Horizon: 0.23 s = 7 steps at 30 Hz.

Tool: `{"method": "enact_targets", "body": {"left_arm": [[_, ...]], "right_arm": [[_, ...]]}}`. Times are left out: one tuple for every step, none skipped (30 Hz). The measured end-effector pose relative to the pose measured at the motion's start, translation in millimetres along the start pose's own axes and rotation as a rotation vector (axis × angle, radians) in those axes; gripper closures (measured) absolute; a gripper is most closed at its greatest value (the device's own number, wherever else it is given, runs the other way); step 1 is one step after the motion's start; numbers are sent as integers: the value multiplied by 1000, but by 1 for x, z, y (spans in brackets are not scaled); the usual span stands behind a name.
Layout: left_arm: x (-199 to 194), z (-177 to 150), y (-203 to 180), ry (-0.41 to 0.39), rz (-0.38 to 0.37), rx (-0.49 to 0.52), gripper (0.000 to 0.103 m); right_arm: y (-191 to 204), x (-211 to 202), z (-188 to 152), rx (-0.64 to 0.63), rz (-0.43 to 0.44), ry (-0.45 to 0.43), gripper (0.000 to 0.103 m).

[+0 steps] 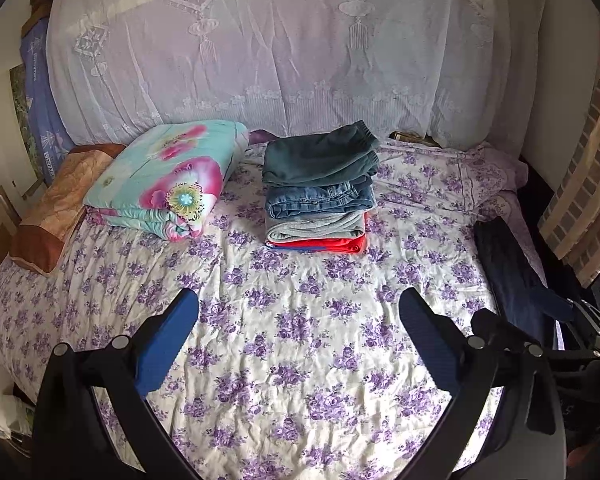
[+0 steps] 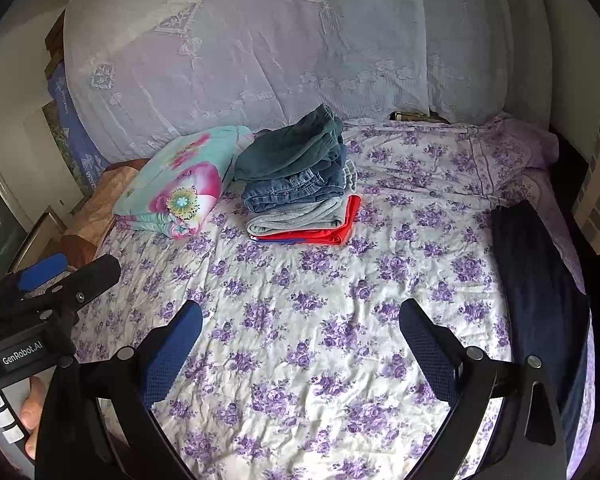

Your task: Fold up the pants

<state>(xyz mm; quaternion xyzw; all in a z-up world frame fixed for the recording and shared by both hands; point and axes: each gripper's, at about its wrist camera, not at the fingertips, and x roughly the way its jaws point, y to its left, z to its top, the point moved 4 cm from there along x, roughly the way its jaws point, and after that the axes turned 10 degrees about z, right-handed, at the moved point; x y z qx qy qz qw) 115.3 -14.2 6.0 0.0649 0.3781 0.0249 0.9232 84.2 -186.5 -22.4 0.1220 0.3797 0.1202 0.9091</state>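
Observation:
Dark navy pants (image 1: 512,276) (image 2: 536,288) lie stretched along the bed's right edge. A stack of folded pants (image 1: 320,188) (image 2: 300,188) sits mid-bed toward the back: teal on top, then denim, grey and red. My left gripper (image 1: 298,308) hovers open over the bare floral sheet (image 1: 300,380), nothing between its blue pads. My right gripper (image 2: 300,312) is open too, above the sheet (image 2: 320,360), with the navy pants just to its right. In the left wrist view the right gripper (image 1: 572,312) shows beside the navy pants. The left gripper (image 2: 60,276) appears at the right wrist view's left edge.
A folded turquoise flowered quilt (image 1: 168,184) and a brown pillow (image 1: 56,216) lie at the back left. A tall pile under white lace (image 1: 280,60) rises behind the bed. A curtain (image 1: 588,200) hangs at the right. A hand (image 2: 32,404) holds the left gripper's handle.

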Motion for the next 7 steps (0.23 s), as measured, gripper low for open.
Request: {"method": "enact_targets", "body": {"left_arm": [[0,0,0,-2,4,2,5],[0,0,1,-5,8,2,5],[0,1,1,-7,10,2,5],[-1,1,1,-8,11,1,5],[-1,1,1,-8,9,0,5],[0,1,2,-8,8,1,5],[0,1,1,-7,9,3,5]], "right_arm": [[0,1,0,-1,1,2,4],[0,1,1,0,2,2,4],[1,0,1,0,3,2,4],[0,1,1,-1,3,2,4],[0,1,1,-2,3,0,4],[0,1,1,-4,2,1,4],[0,1,1,-5,2,1,4]]}}
